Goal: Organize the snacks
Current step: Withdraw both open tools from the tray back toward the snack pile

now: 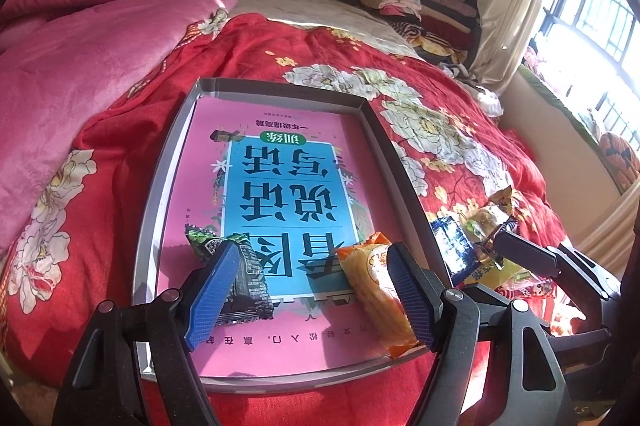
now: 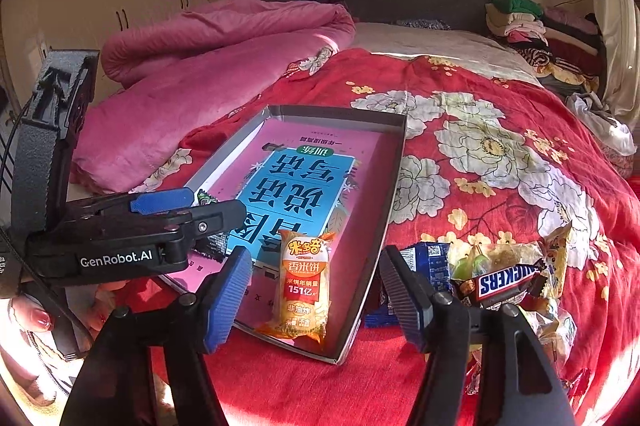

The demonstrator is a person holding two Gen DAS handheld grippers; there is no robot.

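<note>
Right tool (image 2: pixel 314 290) agape above rice cracker packet (image 2: pixel 304 286), in tray (image 2: pixel 394 169)

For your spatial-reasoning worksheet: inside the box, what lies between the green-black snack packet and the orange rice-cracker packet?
No other snack: only the pink book's blue cover panel separates the green-black packet from the orange packet, seen clearest in the left wrist view.

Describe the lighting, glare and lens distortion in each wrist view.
Left wrist view: the window at right is blown out, sunlight stripes the red floral bedspread, and fisheye bending bows the tray rim. Right wrist view: hard sun washes out the lower left corner, the orange rice cracker packet stays legible, and the edges vignette to black.
</note>
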